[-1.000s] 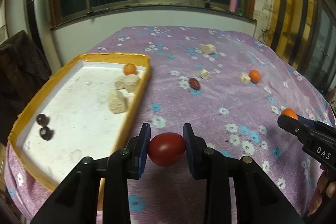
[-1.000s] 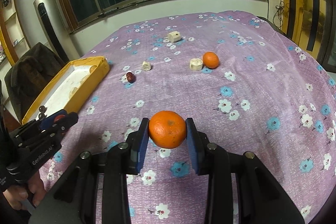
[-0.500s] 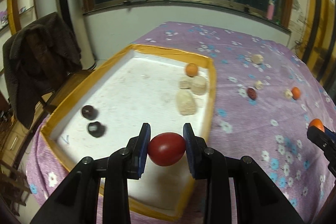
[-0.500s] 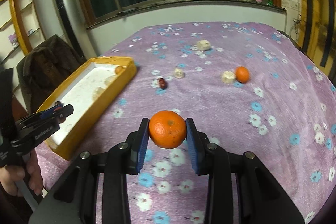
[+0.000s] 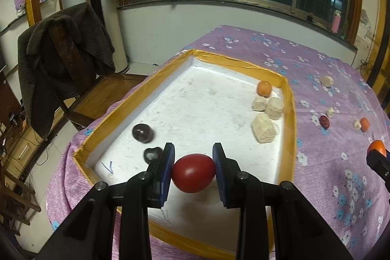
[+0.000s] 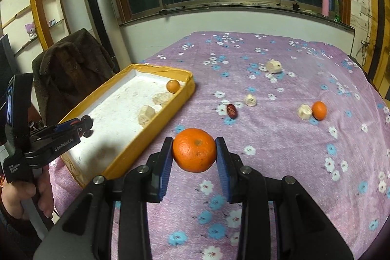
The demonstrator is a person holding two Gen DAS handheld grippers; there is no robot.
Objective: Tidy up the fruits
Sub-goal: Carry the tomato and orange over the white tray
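Observation:
My left gripper (image 5: 193, 168) is shut on a red tomato (image 5: 193, 172) and holds it above the near end of the yellow-rimmed white tray (image 5: 290, 113). The tray holds a small orange (image 5: 264, 88), three beige chunks (image 5: 264, 130) and two dark fruits (image 5: 142, 133). My right gripper (image 6: 194, 154) is shut on a large orange (image 6: 194, 150) above the purple cloth, just right of the tray (image 6: 170, 109). The left gripper also shows in the right wrist view (image 6: 80, 124), over the tray.
On the flowered cloth lie a red date (image 6: 231, 110), a small orange (image 6: 319, 110) and three beige chunks (image 6: 304, 111). A chair with a dark coat (image 5: 65, 65) stands left of the table. The table's left edge runs close beside the tray.
My left gripper has carried the tomato leftward from the cloth to above the tray. My right gripper has moved left toward the tray with the orange.

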